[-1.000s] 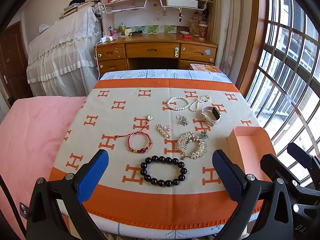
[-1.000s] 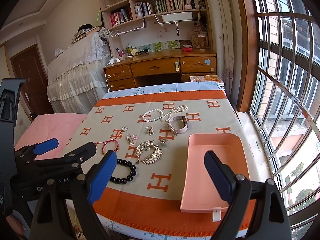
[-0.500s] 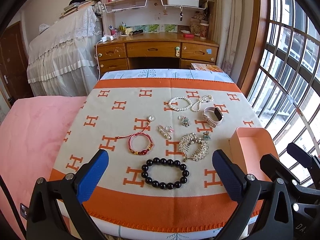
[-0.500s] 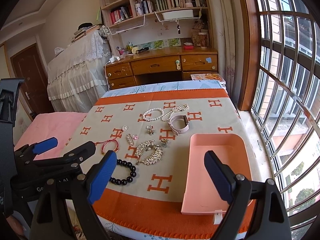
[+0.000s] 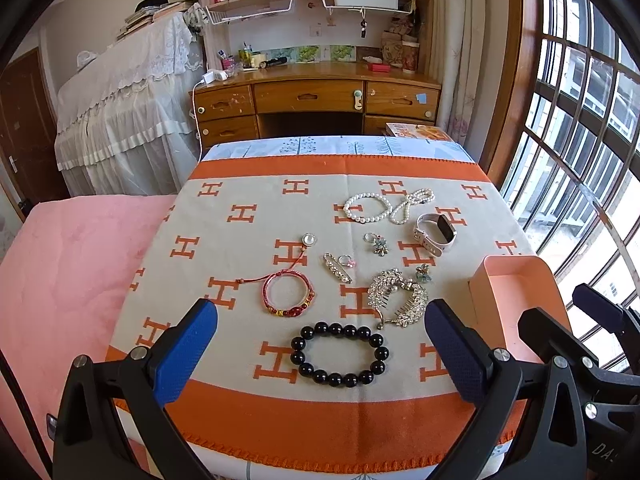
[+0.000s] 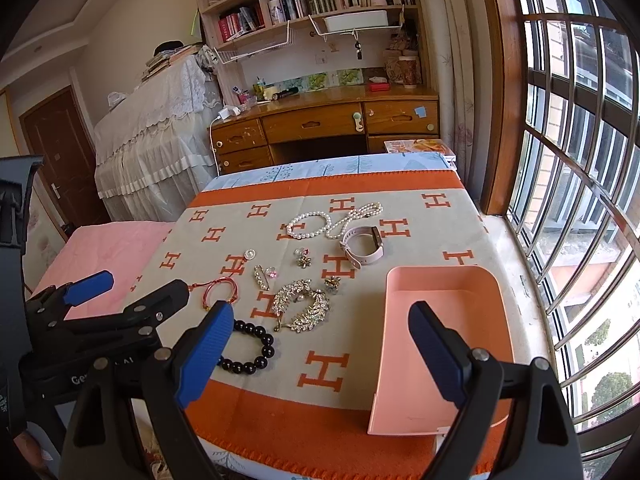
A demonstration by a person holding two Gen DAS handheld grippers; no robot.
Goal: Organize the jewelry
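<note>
Jewelry lies on an orange-and-beige blanket (image 5: 240,184): a black bead bracelet (image 5: 340,354), a red cord bracelet (image 5: 288,294), a rhinestone hair comb (image 5: 398,298), a pearl necklace (image 5: 384,208), a white smartwatch (image 5: 436,232), and small pins and rings. A pink tray (image 6: 444,344) sits at the right, empty. My left gripper (image 5: 320,356) is open, hovering just before the black bracelet. My right gripper (image 6: 320,348) is open, its right finger over the tray (image 5: 516,300). The black bracelet (image 6: 250,350) shows partly behind its left finger.
A pink bed (image 5: 60,272) lies left of the table. A wooden desk (image 5: 316,100) with shelves stands behind. A barred window (image 6: 580,160) runs along the right. The left gripper's body (image 6: 100,320) sits close at the right gripper's left.
Both grippers have risen and drawn back slightly, so the table sits lower in both views. Nothing was grasped or moved.
</note>
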